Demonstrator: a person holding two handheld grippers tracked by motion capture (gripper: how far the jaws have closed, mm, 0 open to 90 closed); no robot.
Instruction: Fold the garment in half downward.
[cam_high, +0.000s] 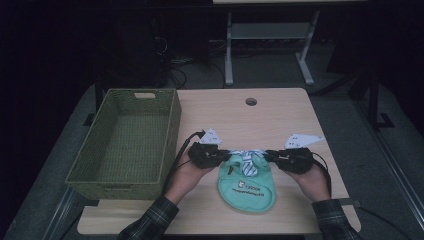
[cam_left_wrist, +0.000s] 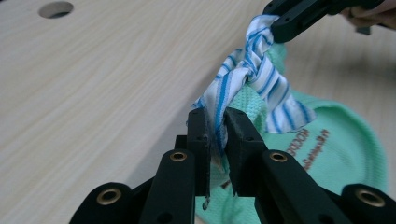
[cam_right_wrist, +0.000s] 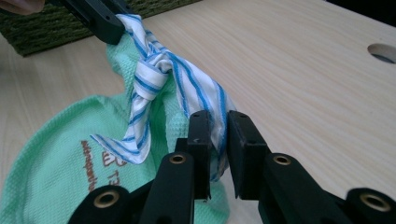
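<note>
We are holding the left gripper (cam_high: 223, 156) and the right gripper (cam_high: 270, 155) over the near part of the wooden table (cam_high: 280, 112). Between them a green bib (cam_high: 247, 187) is lying flat on the table, with its top edge lifted a little. From the high view we are seeing only a small bit of striped cloth (cam_high: 248, 161) between the grippers.

The gripper views are showing us more. In the left gripper view, the left gripper (cam_left_wrist: 218, 122) is pinching one end of the blue and white striped cloth (cam_left_wrist: 254, 70) tight between its jaws. In the right gripper view, the right gripper (cam_right_wrist: 218, 126) is pinching the other end of the striped cloth (cam_right_wrist: 187, 86) the same way. The cloth is tied in a knot (cam_right_wrist: 147, 81) in the middle.

A green woven basket (cam_high: 125, 142) is sitting on the left side of the table, well apart from the bib. A round hole (cam_high: 251, 101) is showing near the far edge. A white stand (cam_high: 270, 45) is standing on the floor behind.

The brown letters (cam_left_wrist: 306, 147) on the bib are too small to read. The room behind is very dark.
</note>
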